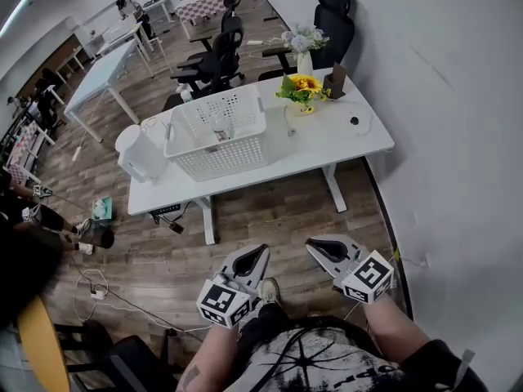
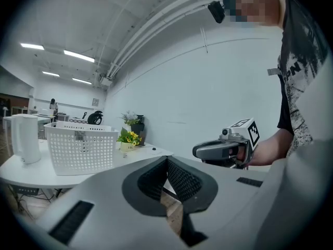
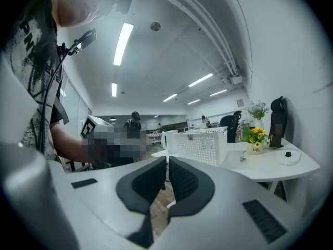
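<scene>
Work at its very start: nothing lifted, nothing gripped, everything on the white table standing in place. Low in front of the body, above the wooden floor, left gripper with jaws pressed together at the tips, nothing between them but a glimpse of floorboards. Just beside it and at like height, right gripper, jaws closed too save for a hairline slit, likewise empty. Both pointed toward the table yet well apart from it. Nearest along the table's facing edge: a white slotted basket, upright, with something small inside, too small to name. Just beside the basket, at the left in the head view, a white kettle. Farther right, a small pot of yellow flowers, a vase of pale flowers behind that, and a small dark round thing on bare tabletop near the right end. Black office chairs beyond the table. Left to do, judging by all this: the whole of the handling, from closing the gap to the table onward.
</scene>
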Tool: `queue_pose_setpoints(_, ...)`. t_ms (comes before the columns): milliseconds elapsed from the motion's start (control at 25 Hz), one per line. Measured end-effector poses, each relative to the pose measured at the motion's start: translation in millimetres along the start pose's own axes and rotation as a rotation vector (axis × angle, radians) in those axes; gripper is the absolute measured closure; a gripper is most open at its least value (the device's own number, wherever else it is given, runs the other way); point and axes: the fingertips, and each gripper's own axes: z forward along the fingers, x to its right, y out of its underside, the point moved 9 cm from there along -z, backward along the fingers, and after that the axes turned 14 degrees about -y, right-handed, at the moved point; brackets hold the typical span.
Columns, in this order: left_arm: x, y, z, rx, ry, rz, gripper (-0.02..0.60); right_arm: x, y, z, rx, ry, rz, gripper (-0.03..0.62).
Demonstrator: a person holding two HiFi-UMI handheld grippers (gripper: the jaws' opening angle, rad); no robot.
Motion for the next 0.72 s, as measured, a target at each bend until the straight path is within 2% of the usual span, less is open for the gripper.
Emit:
queue_pose_setpoints(480, -117, -24, 49, 0.010, 0.109, 0.007, 0.571, 55, -29, 95, 0.005, 0.099, -0.009, 0.563)
queue_pose_setpoints(720, -162, -28, 57, 0.031, 0.147, -0.018, 0.571, 64, -46, 135, -0.014, 0.122, -0.037, 0.563)
